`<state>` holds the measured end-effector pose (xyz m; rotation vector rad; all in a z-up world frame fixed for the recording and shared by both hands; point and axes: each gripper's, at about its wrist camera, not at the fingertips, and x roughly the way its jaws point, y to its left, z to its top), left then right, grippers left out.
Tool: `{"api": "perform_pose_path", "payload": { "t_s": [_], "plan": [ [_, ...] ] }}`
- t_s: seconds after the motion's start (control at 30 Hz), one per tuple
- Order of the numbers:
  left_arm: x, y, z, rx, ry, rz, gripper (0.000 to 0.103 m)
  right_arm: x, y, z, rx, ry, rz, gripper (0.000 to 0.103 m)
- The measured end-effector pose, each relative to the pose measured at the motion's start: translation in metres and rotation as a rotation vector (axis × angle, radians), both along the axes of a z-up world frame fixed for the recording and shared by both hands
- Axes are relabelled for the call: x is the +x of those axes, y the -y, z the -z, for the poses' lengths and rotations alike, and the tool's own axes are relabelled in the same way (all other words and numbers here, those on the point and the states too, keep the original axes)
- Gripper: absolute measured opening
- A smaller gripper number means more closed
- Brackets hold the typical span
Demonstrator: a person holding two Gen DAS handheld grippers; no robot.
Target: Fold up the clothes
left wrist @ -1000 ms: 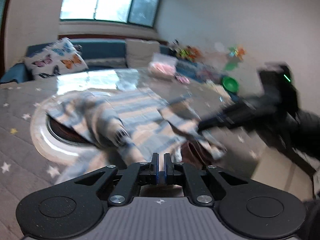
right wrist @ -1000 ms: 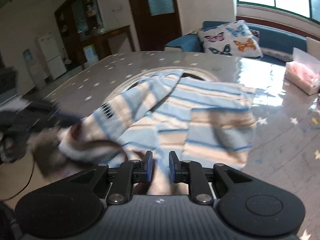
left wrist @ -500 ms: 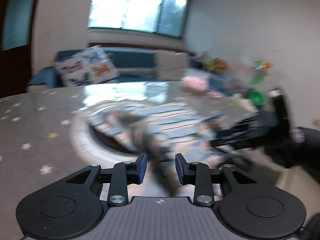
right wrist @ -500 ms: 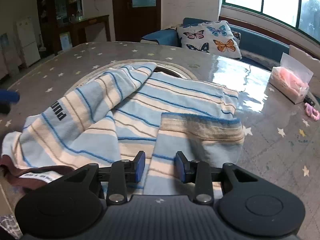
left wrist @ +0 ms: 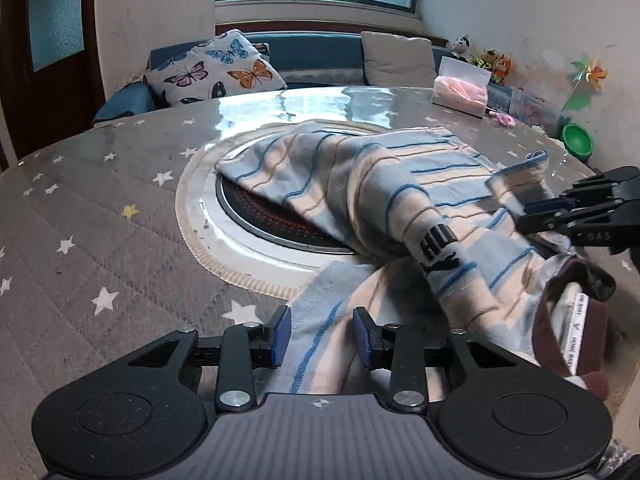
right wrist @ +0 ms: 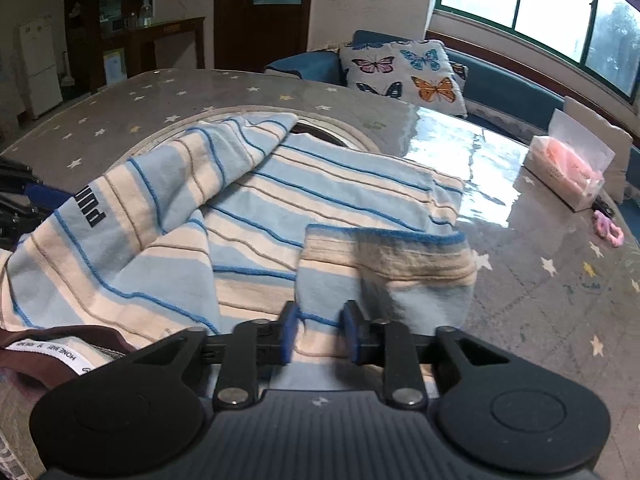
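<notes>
A blue and cream striped shirt point(left wrist: 400, 200) with a brown collar point(left wrist: 576, 312) lies crumpled over the round table, also in the right wrist view point(right wrist: 280, 208). My left gripper point(left wrist: 322, 338) is open, its jaws on either side of the shirt's near edge. My right gripper point(right wrist: 318, 334) is open over a folded sleeve end point(right wrist: 384, 260). It also shows at the right of the left wrist view point(left wrist: 536, 216). The left gripper shows as dark parts at the left edge of the right wrist view point(right wrist: 16, 196).
The grey star-patterned table point(left wrist: 80, 216) has a round hotplate ring point(left wrist: 224, 220) partly under the shirt. A tissue pack point(right wrist: 568, 168) and pink hair tie point(right wrist: 610, 232) lie at the far side. A sofa with a butterfly cushion point(left wrist: 212, 72) stands behind.
Both grippers have opened and let go of the shirt. The shirt has dropped onto the table. The left gripper swung left and lower.
</notes>
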<state>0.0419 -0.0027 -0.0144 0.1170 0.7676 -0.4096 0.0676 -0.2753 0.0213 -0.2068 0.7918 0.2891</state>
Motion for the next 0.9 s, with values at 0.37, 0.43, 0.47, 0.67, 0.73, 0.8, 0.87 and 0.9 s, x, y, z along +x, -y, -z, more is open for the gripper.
{"api": "perform_pose_path", "payload": {
  "t_s": [0.37,0.43,0.47,0.67,0.73,0.8,0.87,0.9],
  "plan": [
    [-0.009,-0.002,-0.002,0.016,0.037,-0.025,0.005,-0.021,0.038,-0.016,0.020,0.066,0.156,0.005],
    [-0.012,-0.006,-0.004,0.014,0.051,-0.039,0.004,-0.025,0.050,-0.019,0.021,0.075,0.199,0.005],
    [-0.014,-0.008,-0.006,0.016,0.058,-0.051,0.004,-0.028,0.056,-0.019,0.021,0.079,0.220,0.005],
    [-0.025,-0.033,-0.013,0.042,0.092,-0.184,0.004,-0.044,0.093,-0.014,0.026,0.062,0.372,0.005],
    [-0.031,-0.045,-0.017,0.048,0.102,-0.239,0.003,-0.050,0.102,-0.010,0.027,0.054,0.413,0.005],
    [-0.038,-0.058,-0.021,0.056,0.116,-0.300,0.003,-0.057,0.112,-0.005,0.040,0.035,0.451,0.005],
    [-0.046,-0.072,-0.025,0.058,0.124,-0.357,0.003,-0.061,0.115,-0.002,0.044,0.021,0.469,0.005],
    [-0.049,-0.076,-0.026,0.057,0.122,-0.376,0.003,-0.064,0.116,-0.001,0.044,0.016,0.472,0.005]
  ]
}}
